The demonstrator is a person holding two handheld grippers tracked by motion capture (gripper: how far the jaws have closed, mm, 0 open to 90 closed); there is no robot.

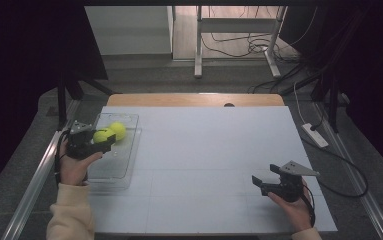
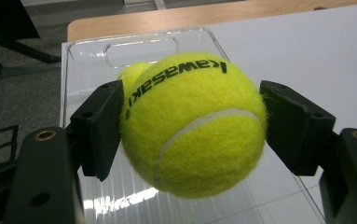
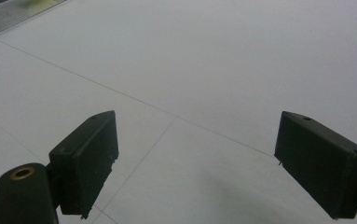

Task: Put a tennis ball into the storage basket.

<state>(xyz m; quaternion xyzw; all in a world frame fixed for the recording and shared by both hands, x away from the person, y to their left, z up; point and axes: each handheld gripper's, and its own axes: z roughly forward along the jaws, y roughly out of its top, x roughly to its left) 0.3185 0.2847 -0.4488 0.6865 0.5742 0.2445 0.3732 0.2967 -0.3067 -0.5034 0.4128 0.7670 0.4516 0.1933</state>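
White table top (image 1: 204,165) with faint seam lines; wooden edge (image 1: 194,99) showing at far side. Beyond it – grey floor, white metal frame legs (image 1: 198,45), tangle of dark cables (image 1: 239,46). White power strip (image 1: 315,135) on floor at right – cable trailing. Metal rail (image 1: 29,192) along left side.

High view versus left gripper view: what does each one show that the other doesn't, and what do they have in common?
High view alone: the right gripper, jaws open over the white table with nothing between them, both of the person's forearms, and the floor with cables beyond the table.

Left gripper view alone: the black "Kawasaki" lettering and white seam on the held tennis ball, and both pads pressing its sides.

Shared: the left gripper shut on that ball above the clear plastic tray, and a second tennis ball lying in the tray behind it.
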